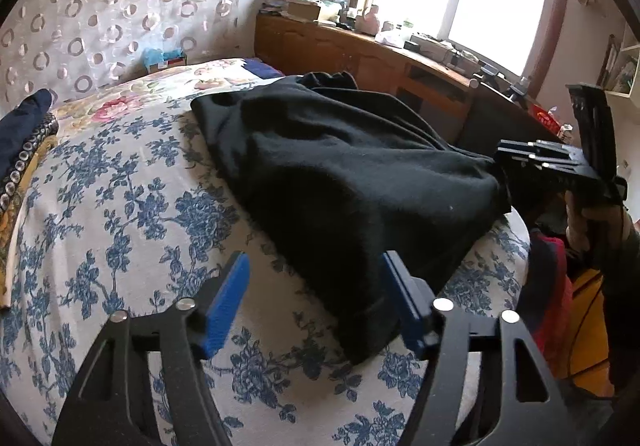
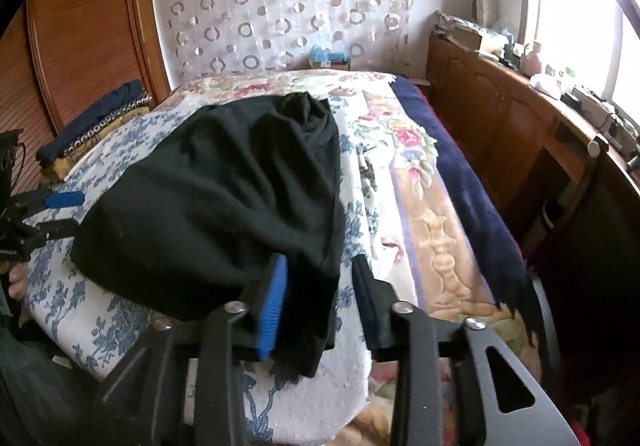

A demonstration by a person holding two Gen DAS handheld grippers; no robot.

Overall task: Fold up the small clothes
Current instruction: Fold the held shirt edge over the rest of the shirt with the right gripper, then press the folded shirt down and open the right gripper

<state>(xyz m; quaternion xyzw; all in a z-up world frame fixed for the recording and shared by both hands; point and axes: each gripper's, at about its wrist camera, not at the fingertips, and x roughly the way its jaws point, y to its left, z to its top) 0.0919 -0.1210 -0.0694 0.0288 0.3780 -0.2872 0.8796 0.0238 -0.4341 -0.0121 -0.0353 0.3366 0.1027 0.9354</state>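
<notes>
A black garment [image 1: 340, 174] is lying in a soft, rumpled heap on a white cloth with blue flowers [image 1: 120, 206], which is covering the near part of the bed. Beyond it a bedspread with pink roses [image 2: 404, 138] is showing, with a dark blue blanket [image 2: 472, 182] running along the side towards the wooden cabinets [image 2: 500, 102] under the bright window.

The left hand-held gripper [image 1: 316, 298] is hovering at the near edge of the garment with its jaws standing well apart. Its blue pads [image 1: 224, 306] are gripping nothing; one finger is sitting just beside the dark fabric's edge, the other is over bare flowered cloth.

The right hand-held gripper [image 2: 320, 298] is working at the opposite end of the garment. Its jaws are standing partly open, with a hanging fold of the black fabric lying between them, against the blue pad; the other finger is standing apart from the fabric, so it is not clamping anything. From the left wrist view the same tool [image 1: 556, 170] is appearing at the garment's far right corner, with a person's hand [image 1: 588, 222] wrapped around its grip.

A pile of folded clothes [image 2: 96, 126], dark blue on top, is resting at the far left side of the bed. A blue tissue box [image 2: 330, 58] is sitting at the head of the bed before a curtain with ring patterns [image 2: 280, 6].
</notes>
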